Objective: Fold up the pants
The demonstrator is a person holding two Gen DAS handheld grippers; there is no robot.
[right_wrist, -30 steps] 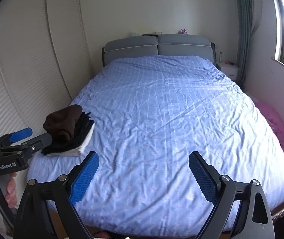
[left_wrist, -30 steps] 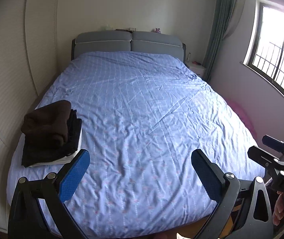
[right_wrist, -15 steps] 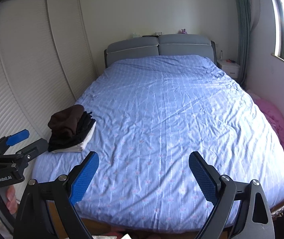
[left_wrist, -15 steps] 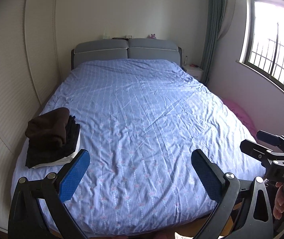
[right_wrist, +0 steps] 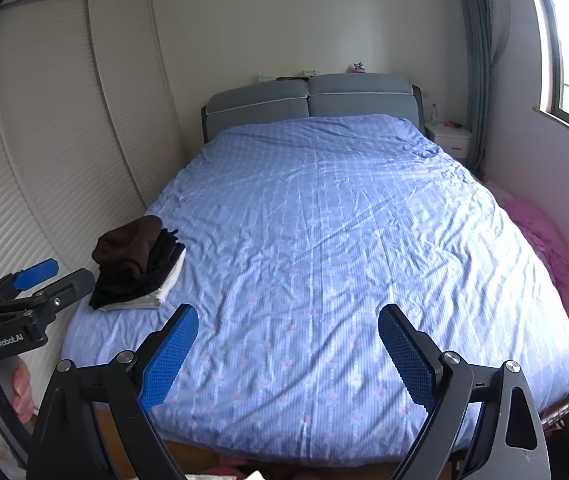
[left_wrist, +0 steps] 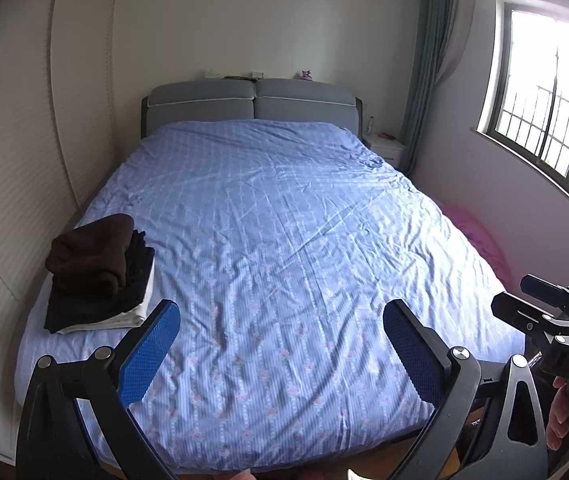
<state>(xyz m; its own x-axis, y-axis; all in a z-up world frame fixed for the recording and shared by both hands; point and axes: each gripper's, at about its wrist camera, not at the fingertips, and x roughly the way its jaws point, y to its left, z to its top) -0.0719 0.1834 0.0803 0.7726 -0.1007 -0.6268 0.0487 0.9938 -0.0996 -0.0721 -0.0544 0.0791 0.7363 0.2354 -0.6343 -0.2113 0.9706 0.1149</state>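
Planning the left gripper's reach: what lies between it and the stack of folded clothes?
Only bare blue bedsheet separates the open left gripper from the folded stack, shown in the left wrist view.

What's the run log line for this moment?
left gripper: open, empty | right gripper: open, empty | folded stack: bed's near-left corner | loose pants: none visible

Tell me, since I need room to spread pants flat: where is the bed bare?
The bedspread lies bare from the headboard to the foot edge, and across to the window-side edge. Only the near corner by the wardrobe doors is taken, by the stack of folded clothes. Both grippers hang open, empty.
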